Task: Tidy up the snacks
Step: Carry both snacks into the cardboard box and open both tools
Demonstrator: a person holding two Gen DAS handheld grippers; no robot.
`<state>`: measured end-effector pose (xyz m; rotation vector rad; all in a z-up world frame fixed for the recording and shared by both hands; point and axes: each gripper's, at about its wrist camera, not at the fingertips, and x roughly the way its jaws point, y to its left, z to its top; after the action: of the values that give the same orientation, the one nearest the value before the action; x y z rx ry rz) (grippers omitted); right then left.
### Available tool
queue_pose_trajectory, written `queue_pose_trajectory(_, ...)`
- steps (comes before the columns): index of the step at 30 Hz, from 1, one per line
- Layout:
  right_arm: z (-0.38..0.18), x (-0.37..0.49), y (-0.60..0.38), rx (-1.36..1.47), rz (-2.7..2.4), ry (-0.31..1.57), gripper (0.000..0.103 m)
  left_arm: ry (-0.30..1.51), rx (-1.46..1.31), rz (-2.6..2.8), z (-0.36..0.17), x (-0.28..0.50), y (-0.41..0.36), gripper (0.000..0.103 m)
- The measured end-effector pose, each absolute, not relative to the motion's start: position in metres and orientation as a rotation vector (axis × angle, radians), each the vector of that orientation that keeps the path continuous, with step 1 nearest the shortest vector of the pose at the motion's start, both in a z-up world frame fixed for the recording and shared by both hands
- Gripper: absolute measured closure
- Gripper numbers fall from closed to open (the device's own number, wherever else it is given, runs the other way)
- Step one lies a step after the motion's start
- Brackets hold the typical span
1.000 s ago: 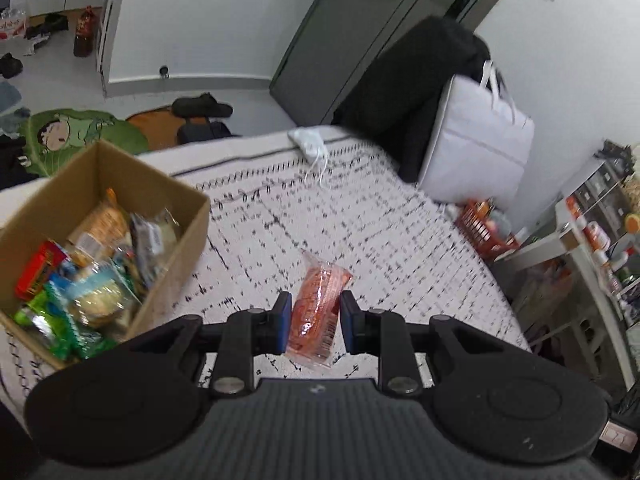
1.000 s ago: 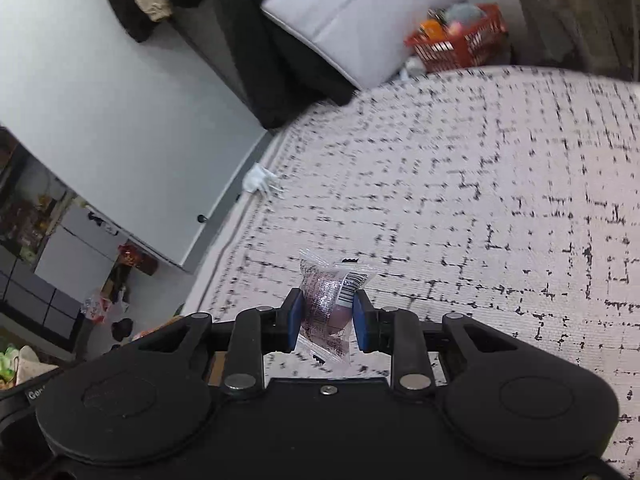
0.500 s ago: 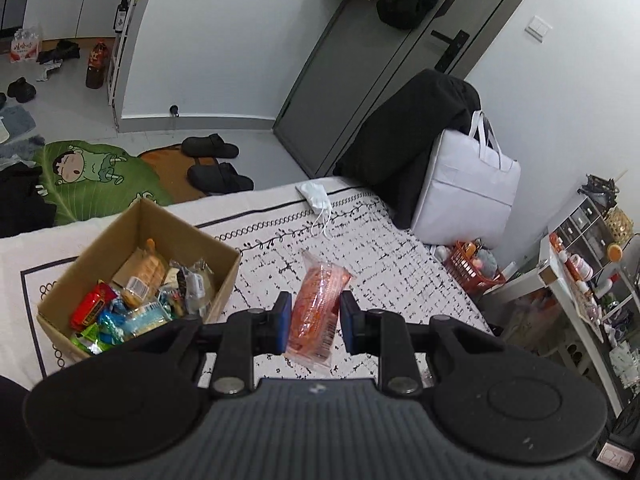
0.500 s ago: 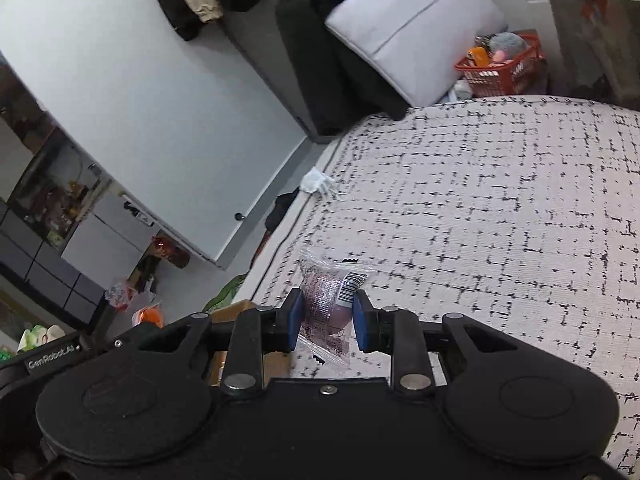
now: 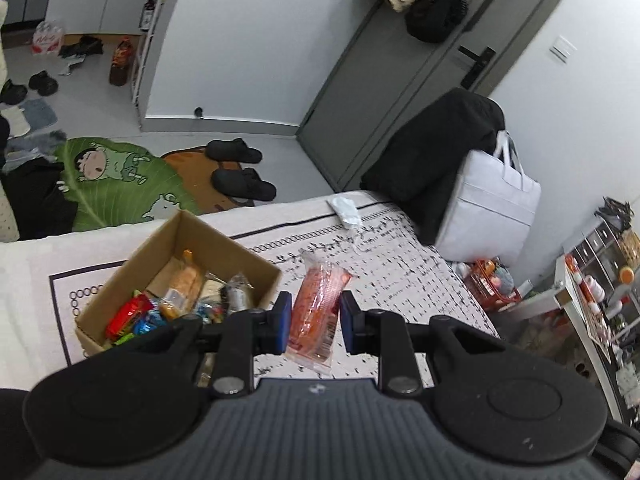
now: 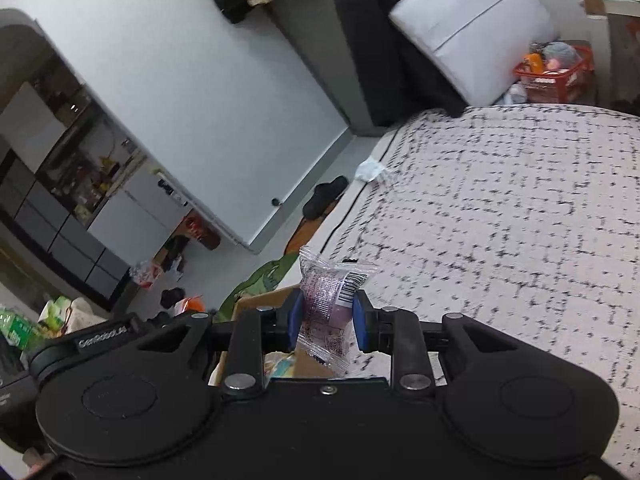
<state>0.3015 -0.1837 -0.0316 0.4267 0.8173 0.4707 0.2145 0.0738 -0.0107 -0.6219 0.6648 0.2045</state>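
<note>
My left gripper (image 5: 314,322) is shut on an orange snack packet (image 5: 316,308) and holds it in the air above the bed, right of an open cardboard box (image 5: 140,264) that holds several snacks. My right gripper (image 6: 326,318) is shut on a clear purple-printed snack packet (image 6: 328,300) with a barcode, held above the near edge of the same box (image 6: 260,302), which is mostly hidden behind the gripper.
The box stands on a bed with a white, black-patterned cover (image 6: 500,220). A white face mask (image 5: 346,208) lies near the bed's far edge. A white bag (image 5: 488,204) and black clothes stand beyond it. Slippers (image 5: 240,168) and a green mat are on the floor.
Both grippers have risen with their packets; the box and bed look smaller and lower. The right gripper has swung left, so the box edge now shows under it.
</note>
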Motion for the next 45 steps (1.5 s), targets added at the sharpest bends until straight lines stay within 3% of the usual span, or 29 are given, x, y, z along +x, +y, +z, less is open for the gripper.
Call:
queue_pose_trajectory(13,-0.041,0.307,-0.111,0.369,0.553,0.886,0.077,0.700,-0.748,0.303,-0.044,0.212,0.151,0.079)
queue_pose_trajectory(30,-0.086,0.314,-0.043,0.294,0.587,1.044,0.077,0.774,-0.847,0.312,-0.095,0.231,0.193,0.078)
queue_pose_trajectory(36,-0.099,0.315,-0.033,0.260,0.581,1.099,0.072,0.791,-0.867,0.311,-0.109,0.242,0.203,0.078)
queue_pose_trajectory(40,-0.094,0.322,-0.038,0.268,0.554,1.078,0.060,0.797,-0.864,0.297,-0.111,0.251,0.206,0.078)
queue_pose_trajectory(45,-0.088,0.330,-0.046,0.280,0.517,1.072,0.060,0.789,-0.852,0.285,-0.104,0.262,0.205,0.078)
